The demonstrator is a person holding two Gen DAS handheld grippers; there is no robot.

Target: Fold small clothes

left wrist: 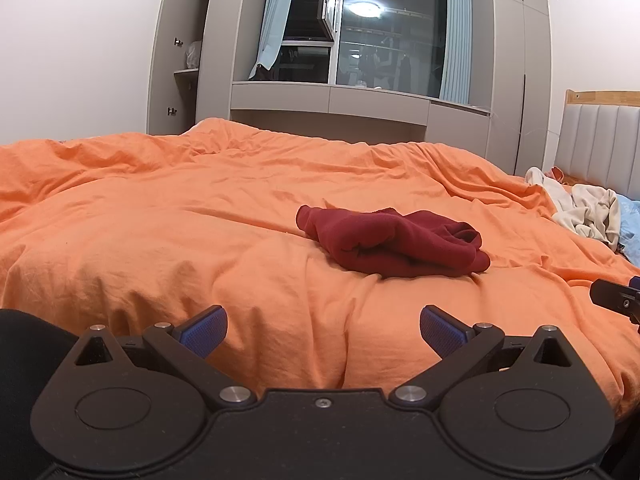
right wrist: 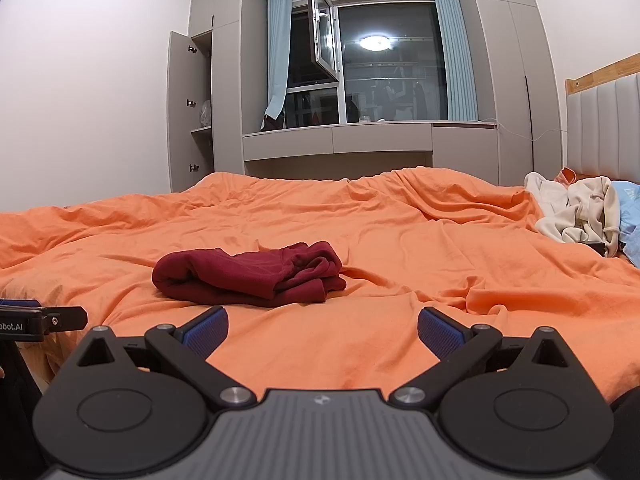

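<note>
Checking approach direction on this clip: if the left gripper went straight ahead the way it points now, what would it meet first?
Probably the orange bedcover. The open left gripper hovers low over it, and the cover rises just ahead. The dark red garment lies farther on and slightly right of centre, so it may be missed; depth is unclear.

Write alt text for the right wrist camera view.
A dark red garment lies bunched on an orange duvet, ahead of the right gripper, whose jaws are open and empty. Cream clothes are piled far right.
</note>
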